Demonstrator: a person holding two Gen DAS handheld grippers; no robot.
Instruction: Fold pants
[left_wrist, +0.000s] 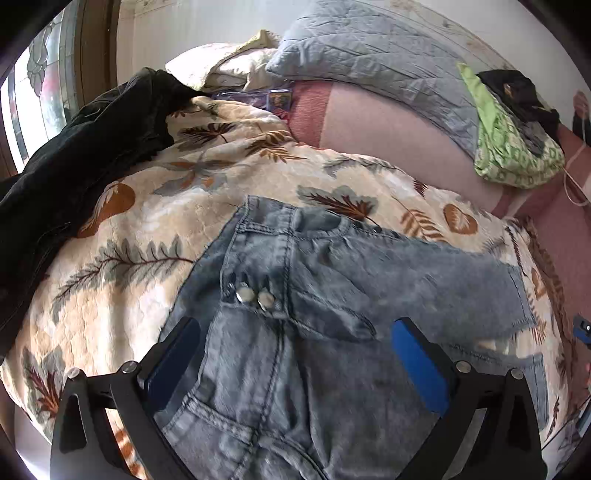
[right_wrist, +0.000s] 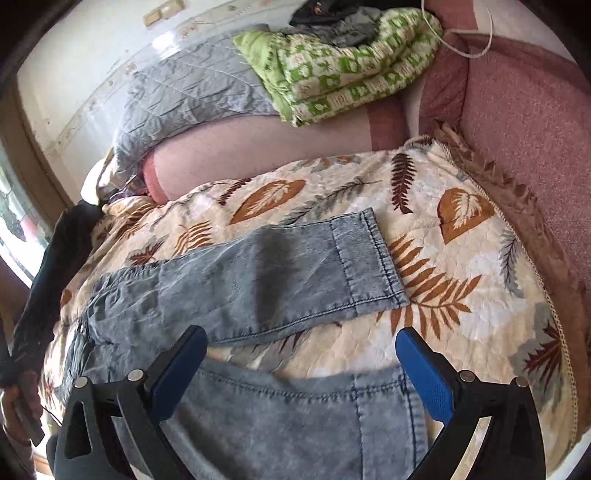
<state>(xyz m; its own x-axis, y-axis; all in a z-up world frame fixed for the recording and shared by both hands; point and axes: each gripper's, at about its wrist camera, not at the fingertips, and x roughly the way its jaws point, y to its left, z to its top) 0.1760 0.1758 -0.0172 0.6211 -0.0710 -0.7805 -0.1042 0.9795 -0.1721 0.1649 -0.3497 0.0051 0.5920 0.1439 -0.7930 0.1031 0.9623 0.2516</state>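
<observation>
Left gripper (left_wrist: 295, 365) jaws apart over jeans (left_wrist: 314, 295) waistband; right gripper (right_wrist: 301, 373) jaws apart above leg hems. Jeans flat on leaf-print blanket (right_wrist: 461, 266).

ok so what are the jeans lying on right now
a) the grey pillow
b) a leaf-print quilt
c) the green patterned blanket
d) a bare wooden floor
b: the jeans are spread flat on the cream leaf-print quilt, whose leaves show all around the leg; the grey pillow and green patterned blanket sit farther back, apart from them.
</observation>
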